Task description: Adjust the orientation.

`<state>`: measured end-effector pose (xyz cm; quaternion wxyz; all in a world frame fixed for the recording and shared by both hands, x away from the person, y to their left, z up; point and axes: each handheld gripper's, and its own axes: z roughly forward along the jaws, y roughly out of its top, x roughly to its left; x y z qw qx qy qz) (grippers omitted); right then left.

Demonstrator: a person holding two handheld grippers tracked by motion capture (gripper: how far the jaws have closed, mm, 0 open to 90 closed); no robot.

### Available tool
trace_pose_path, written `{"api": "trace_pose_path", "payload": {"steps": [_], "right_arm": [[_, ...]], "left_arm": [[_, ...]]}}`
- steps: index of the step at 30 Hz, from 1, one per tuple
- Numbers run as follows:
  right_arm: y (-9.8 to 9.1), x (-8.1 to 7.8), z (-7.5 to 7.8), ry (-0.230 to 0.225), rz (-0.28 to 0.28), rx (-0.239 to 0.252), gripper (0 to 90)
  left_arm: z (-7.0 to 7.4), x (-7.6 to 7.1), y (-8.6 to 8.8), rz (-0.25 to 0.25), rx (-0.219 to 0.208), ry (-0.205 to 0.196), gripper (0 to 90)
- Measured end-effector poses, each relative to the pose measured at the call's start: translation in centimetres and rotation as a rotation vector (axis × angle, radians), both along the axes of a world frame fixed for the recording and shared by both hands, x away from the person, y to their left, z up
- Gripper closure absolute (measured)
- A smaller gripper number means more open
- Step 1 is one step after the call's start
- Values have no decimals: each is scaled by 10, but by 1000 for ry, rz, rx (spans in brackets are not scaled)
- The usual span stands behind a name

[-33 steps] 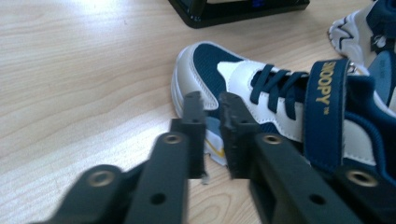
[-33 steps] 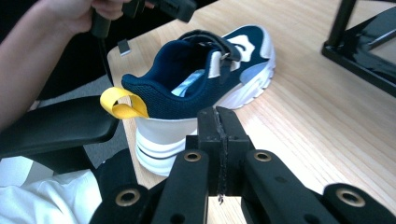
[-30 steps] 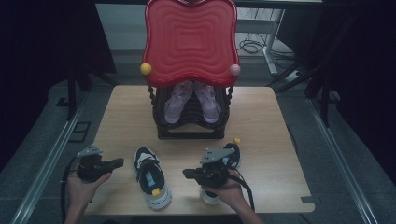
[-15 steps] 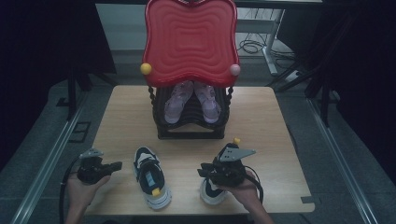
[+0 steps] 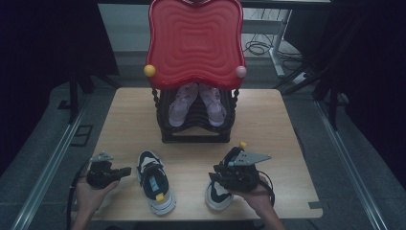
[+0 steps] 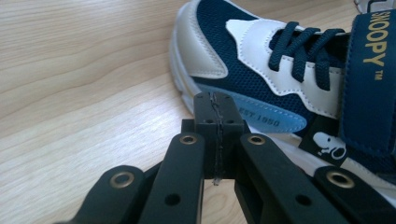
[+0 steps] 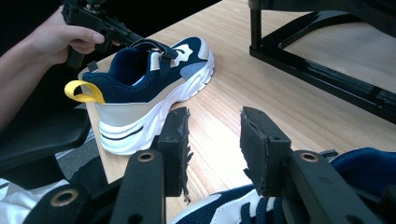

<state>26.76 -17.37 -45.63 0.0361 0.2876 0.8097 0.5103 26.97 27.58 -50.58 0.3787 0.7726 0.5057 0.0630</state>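
Two navy-and-white sneakers lie near the table's front edge. The left sneaker (image 5: 155,182) (image 6: 289,79) (image 7: 144,79) has a yellow heel loop and a strap. My left gripper (image 5: 125,171) (image 6: 218,116) is shut and empty, its tips just beside that shoe's side. The right sneaker (image 5: 216,194) (image 7: 219,210) lies under my right gripper (image 5: 215,175) (image 7: 212,144). Its jaws have just been opening; they stand apart above the shoe with only bare table showing between the pads. The right gripper view also shows the left gripper (image 7: 93,18) in a hand.
A black shoe rack (image 5: 196,136) (image 7: 317,65) stands at the table's back middle, holding a pink pair of shoes (image 5: 177,108). A red wavy tray (image 5: 194,43) lies on top. The wooden table (image 5: 268,120) has bare room on both sides of the rack.
The right gripper shifted a little to the right over the right sneaker and its jaws went from shut to open. The left gripper and both sneakers stayed put.
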Motion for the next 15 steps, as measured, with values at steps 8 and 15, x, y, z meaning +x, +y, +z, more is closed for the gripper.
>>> {"api": "trace_pose_path", "payload": {"steps": [8,15], "right_arm": [[-5,-1,3,-6,-10,11,615],[-9,-1,4,-2,-21,17,615]], "left_arm": [[-2,12,-10,-17,1,10,893],[-3,20,-14,-22,-2,13,893]]}}
